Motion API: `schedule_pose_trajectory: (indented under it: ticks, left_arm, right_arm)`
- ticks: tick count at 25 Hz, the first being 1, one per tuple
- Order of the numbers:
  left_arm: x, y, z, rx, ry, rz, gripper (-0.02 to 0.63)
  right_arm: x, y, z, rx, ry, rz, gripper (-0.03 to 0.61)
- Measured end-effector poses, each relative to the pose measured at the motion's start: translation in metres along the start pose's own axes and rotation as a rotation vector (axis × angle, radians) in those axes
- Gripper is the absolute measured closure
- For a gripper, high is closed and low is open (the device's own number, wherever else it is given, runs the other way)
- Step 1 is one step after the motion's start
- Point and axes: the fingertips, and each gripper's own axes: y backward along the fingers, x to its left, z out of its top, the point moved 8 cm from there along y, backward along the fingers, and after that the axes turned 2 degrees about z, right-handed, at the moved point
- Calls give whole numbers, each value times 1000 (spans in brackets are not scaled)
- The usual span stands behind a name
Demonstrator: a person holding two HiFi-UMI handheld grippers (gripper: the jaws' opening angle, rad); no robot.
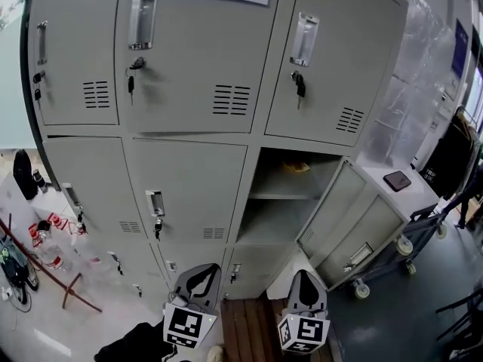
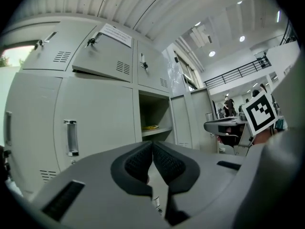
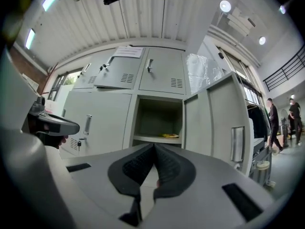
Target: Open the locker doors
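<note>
Doors half done: the left claw point(image 2: 152, 146) and the right claw point(image 3: 154, 148), each with its dark ribbed pads point(image 2: 138, 162) pressed together on nothing, are held level and side by side, short of the tall pale-grey steel locker bank point(image 1: 189, 66). Just ahead of and above the left claw is the closed middle-row centre door point(image 1: 189, 187). Its recessed chrome pull handle point(image 1: 155, 202) sits near the door's left edge, with a small dark key point(image 1: 158, 228) hanging beneath. Ahead of the right claw the open middle-row compartment point(image 1: 287, 217) shows a yellow item point(image 1: 296, 167) on its shelf, and its grey door point(image 1: 339, 206) is swung wide to that claw's right. Higher up, the top-row centre door point(image 2: 102, 56) looks slightly ajar in both claw views.

The closed centre door seems the likely next target. To open it well, the left claw would need to spread before it reaches the handle and set one jaw behind the pull rather than on the key. It should then draw along the door's arc, which, judging by the open door, hinges on the right. The right claw is best kept clear of that swing and of the open door's edge
</note>
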Motion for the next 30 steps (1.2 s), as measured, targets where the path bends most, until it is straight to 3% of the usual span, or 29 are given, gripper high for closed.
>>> schedule_pose_trajectory:
  ticks: [13,30]
  left_arm:
    - [55,91,-10,18,2,132,589]
    - [79,215,-35,49,17,203,589]
  right_arm:
    - [110,15,1,3,15,179,565]
    - [222,87,-11,21,15,305,565]
